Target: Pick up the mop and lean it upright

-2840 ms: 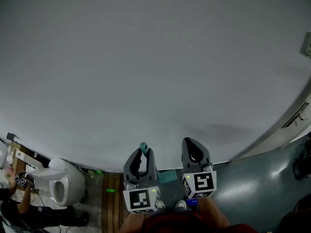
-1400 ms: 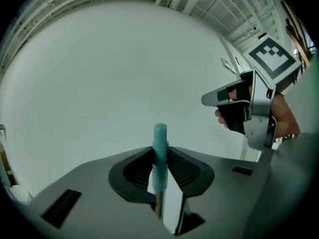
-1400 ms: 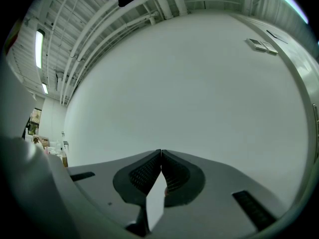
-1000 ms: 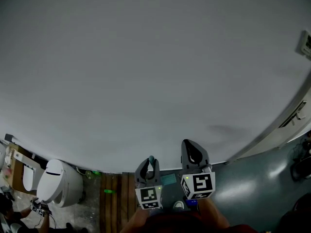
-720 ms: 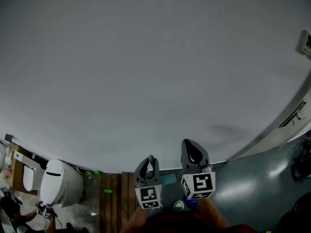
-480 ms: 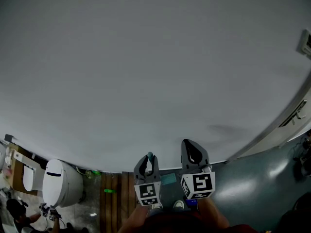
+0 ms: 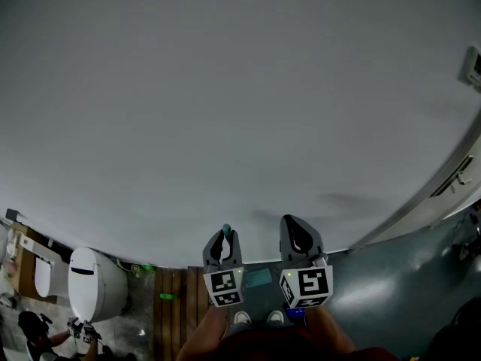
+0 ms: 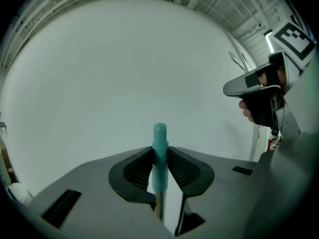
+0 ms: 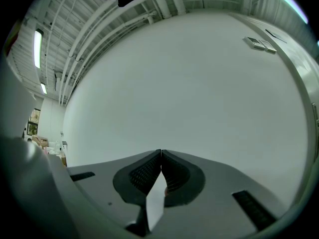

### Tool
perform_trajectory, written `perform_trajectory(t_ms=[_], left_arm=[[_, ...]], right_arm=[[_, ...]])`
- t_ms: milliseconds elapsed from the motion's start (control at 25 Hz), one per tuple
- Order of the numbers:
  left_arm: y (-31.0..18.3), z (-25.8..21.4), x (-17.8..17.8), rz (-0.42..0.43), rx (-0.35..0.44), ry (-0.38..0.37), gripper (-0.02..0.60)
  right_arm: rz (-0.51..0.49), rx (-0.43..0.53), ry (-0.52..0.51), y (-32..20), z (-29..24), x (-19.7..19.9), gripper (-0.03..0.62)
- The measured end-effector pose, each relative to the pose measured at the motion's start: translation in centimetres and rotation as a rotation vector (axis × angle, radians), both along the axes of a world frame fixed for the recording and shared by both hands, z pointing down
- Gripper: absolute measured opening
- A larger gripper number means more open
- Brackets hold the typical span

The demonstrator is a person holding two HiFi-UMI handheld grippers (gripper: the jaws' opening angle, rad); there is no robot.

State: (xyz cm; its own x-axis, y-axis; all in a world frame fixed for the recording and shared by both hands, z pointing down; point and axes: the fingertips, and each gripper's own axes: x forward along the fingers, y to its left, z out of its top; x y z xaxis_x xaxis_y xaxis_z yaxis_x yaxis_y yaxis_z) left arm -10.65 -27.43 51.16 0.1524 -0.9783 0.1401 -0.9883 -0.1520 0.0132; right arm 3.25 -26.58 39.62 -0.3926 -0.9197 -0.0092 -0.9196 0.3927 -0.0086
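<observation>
1. Mop handle: one, teal-capped over a bare metal shaft, standing upright, pinched between the two ribbed pads of the left tongs. Teal cap pokes just above the pad tips, close in front of the wall.
2. Left tongs again: partly closed, pressing on the shaft from both sides, with nothing else between the pads.
3. Right tongs: one pair, fully closed, pad tips touching each other and gripping nothing. Held just beside the left pair and facing the same wall.
4. Marker cubes: two, one at the back of each pair of tongs, each with a black-and-white square pattern.
5. Wall: one, plain and pale, filling most of the head view, with one small switch plate near the right edge.
6. Down on the floor:
   - one white toilet at the left
   - one strip of wooden slats beside it
   - one small green item lying on the slats
   - one flat teal piece between the two pairs of tongs
   - two pale shoes
7. One other person, low in the left corner and partly cut off.
</observation>
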Motion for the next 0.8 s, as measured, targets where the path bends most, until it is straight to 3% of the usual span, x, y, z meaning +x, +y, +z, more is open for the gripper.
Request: perform_trajectory(t_ms=[800], left_arm=[[-5.1,0.7,-1.6,-0.030,-0.027,-0.007,0.109]], right_arm=[[0.015,0.001,0.001,0.0,0.1,0.1,0.018]])
